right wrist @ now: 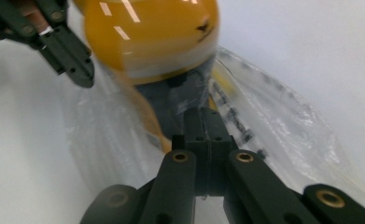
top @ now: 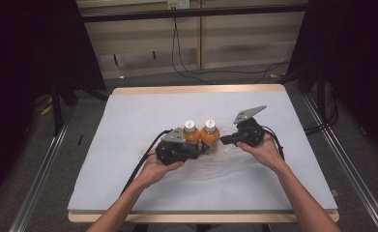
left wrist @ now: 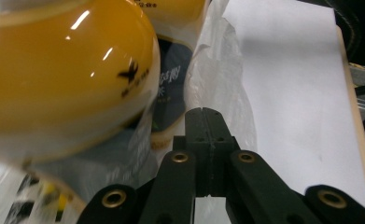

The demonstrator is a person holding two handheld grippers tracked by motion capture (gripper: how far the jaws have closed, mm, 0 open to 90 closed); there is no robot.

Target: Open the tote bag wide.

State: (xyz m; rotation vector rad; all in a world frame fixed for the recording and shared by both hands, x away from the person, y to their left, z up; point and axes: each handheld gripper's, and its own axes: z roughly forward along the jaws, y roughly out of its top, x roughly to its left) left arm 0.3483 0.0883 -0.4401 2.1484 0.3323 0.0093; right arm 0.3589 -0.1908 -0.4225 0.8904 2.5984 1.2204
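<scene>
In the high view, the left gripper [top: 196, 149] hides the base of the left bottle [top: 190, 134], and the clear plastic bag [top: 225, 162] under both bottles is too faint to trace. Whether either gripper pinches that plastic cannot be told. In the left gripper view the near bottle [left wrist: 63, 79] is cut off by the top and left edges; its label print is unreadable. The right gripper view is blurred, the bottle [right wrist: 152, 37] cropped at the top

Left gripper [top: 202, 147] jaws closed, right gripper [top: 224, 141] jaws closed, tips facing, both forearms extended
</scene>
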